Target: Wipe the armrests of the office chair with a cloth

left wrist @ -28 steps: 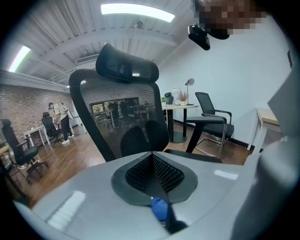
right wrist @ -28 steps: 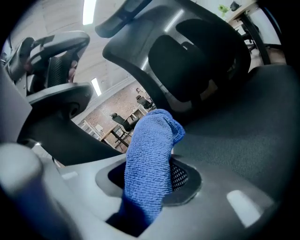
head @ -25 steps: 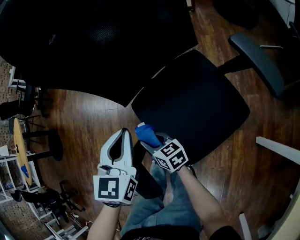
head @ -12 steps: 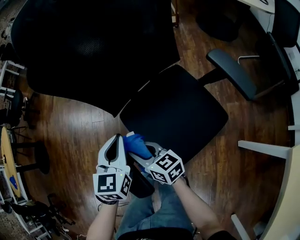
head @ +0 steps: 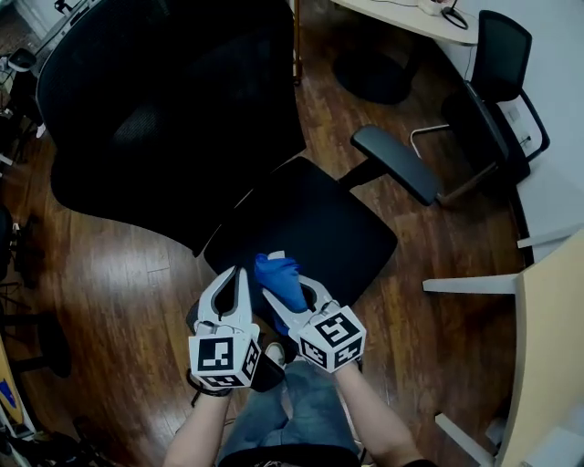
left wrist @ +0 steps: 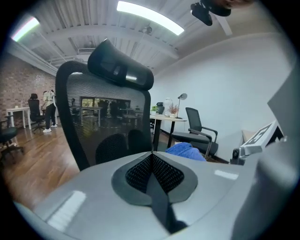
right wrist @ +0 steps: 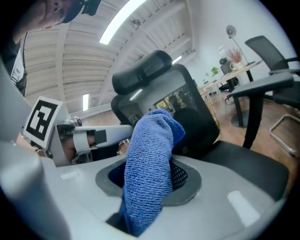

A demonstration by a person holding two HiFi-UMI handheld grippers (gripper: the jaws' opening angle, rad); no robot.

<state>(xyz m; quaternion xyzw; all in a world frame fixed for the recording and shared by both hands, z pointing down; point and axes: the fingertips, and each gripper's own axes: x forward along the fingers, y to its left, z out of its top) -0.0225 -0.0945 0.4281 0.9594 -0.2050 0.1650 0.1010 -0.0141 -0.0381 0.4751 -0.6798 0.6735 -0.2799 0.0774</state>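
Observation:
A black office chair (head: pixel 310 219) stands in front of me, its mesh backrest (head: pixel 164 100) at the upper left and one dark armrest (head: pixel 397 164) at its right side. My right gripper (head: pixel 278 278) is shut on a blue cloth (head: pixel 281 281) that bulges out past its jaws (right wrist: pixel 150 164). It hovers over the near edge of the seat. My left gripper (head: pixel 235 283) is shut on nothing, close beside the right one. The chair's near armrest is hidden below the grippers. In the left gripper view the backrest (left wrist: pixel 108 126) and cloth (left wrist: pixel 185 151) show.
Wooden floor (head: pixel 119 274) surrounds the chair. A second black chair (head: pixel 497 100) stands at the upper right beside a pale desk (head: pixel 552 356). Another desk edge (head: pixel 411 16) runs along the top. My legs (head: pixel 283 410) are at the bottom.
Both grippers, still side by side with the cloth, have shifted relative to the chair as my view swung; the seat and far armrest now sit further left and lower in view.

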